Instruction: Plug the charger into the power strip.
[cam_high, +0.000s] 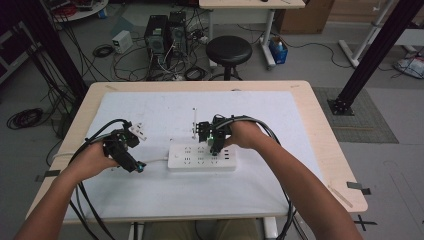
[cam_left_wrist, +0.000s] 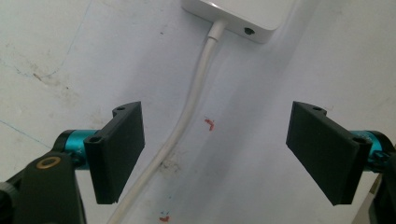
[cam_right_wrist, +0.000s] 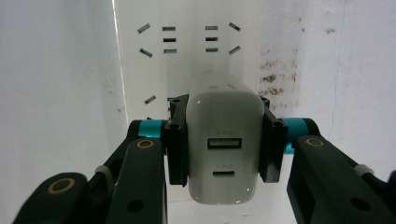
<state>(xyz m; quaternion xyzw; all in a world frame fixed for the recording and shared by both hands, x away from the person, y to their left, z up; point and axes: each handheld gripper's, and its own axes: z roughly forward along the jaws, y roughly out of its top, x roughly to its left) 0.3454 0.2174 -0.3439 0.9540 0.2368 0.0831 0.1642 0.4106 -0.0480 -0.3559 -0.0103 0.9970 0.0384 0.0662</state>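
Observation:
A white power strip (cam_high: 202, 157) lies on the white mat in the middle of the table. My right gripper (cam_high: 216, 150) points down over the strip's right part, shut on a white USB charger (cam_right_wrist: 223, 150) whose two ports face the camera. Below the charger the strip's socket slots (cam_right_wrist: 189, 39) show. My left gripper (cam_high: 138, 167) rests left of the strip, open, its black pads (cam_left_wrist: 119, 149) standing wide on either side of the strip's white cable (cam_left_wrist: 187, 112) without touching it. The strip's end (cam_left_wrist: 240, 16) with the cable entry lies just ahead.
A small white plug adapter (cam_high: 137, 131) lies on the mat behind my left hand. A thin white stick (cam_high: 194, 122) stands upright behind the strip. Past the table's far edge stand a black stool (cam_high: 229, 51), computer cases (cam_high: 165, 32) and loose cables on the floor.

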